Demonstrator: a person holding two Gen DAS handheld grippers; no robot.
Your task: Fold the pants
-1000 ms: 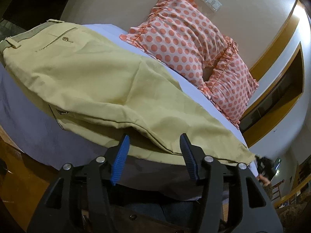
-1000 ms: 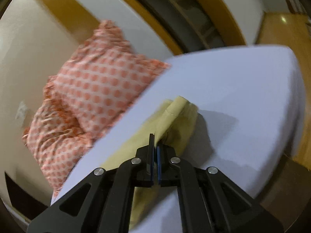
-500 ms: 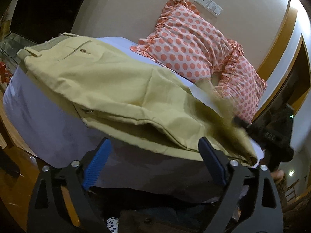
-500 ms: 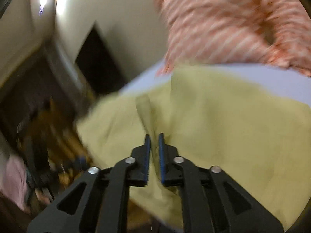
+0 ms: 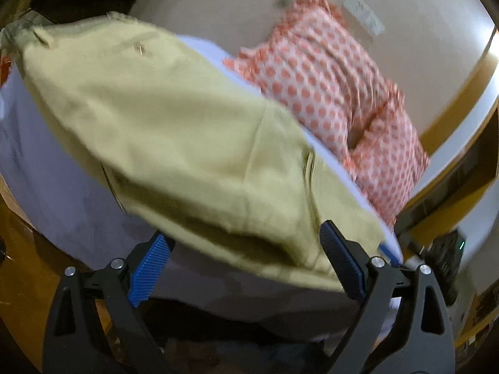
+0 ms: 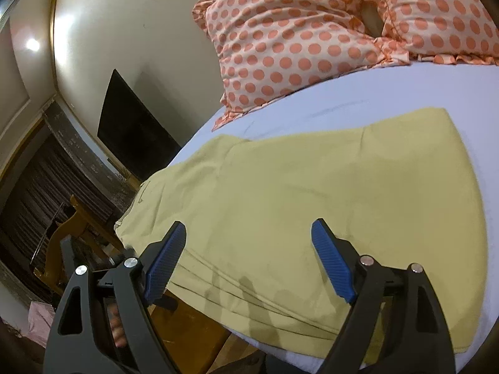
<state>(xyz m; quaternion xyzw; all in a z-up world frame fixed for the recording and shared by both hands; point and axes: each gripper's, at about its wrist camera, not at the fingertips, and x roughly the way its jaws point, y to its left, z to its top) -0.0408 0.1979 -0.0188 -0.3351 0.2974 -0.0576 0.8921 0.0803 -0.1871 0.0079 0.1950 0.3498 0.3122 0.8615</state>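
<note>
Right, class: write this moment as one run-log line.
task: fold pants | pants: folded over, flat on bed | left tool: open | right tool: open, nothing held | pillows: beyond pants

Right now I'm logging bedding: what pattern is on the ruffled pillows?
Orange-coral polka dots on pale pink ruffled pillows, clearest in the right wrist view.

The yellow-khaki pants lay flat on the white bed, folded over in stacked layers. Their layered edges ran along the bed's near edge, the waistband by one end, below the polka-dot pillows.
</note>
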